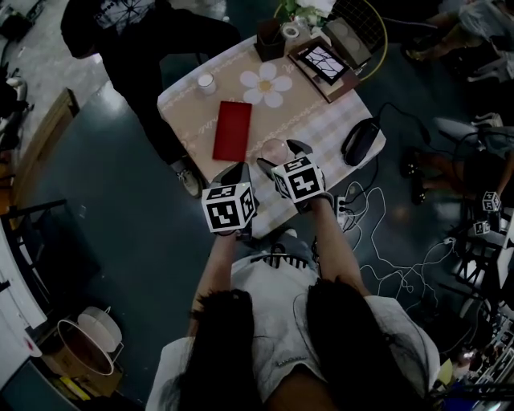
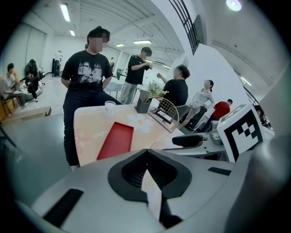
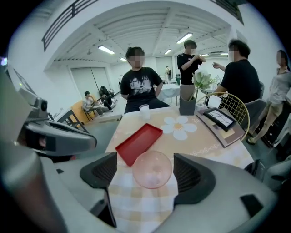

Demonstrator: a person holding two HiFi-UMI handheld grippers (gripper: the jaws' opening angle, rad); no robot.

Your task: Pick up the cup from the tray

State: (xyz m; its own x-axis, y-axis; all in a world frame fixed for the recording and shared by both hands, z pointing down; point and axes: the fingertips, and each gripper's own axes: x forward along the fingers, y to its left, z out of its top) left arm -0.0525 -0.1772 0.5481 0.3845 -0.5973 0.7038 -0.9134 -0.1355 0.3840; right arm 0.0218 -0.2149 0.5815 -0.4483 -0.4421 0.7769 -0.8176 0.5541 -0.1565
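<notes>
A round, pink see-through cup stands on the checked cloth just off the near end of the red tray. It sits between the jaws of my right gripper, which is open, with a visible gap on the cup's left side. From the head view the cup shows between that gripper's dark fingers, and the tray looks bare. My left gripper hovers at the table's near edge, left of the cup. Its jaws are shut on nothing.
A small white cup stands at the table's far left, by a person in black. A flower-shaped mat, a dark holder, a framed board and a wire basket fill the far side. Cables lie on the floor at right.
</notes>
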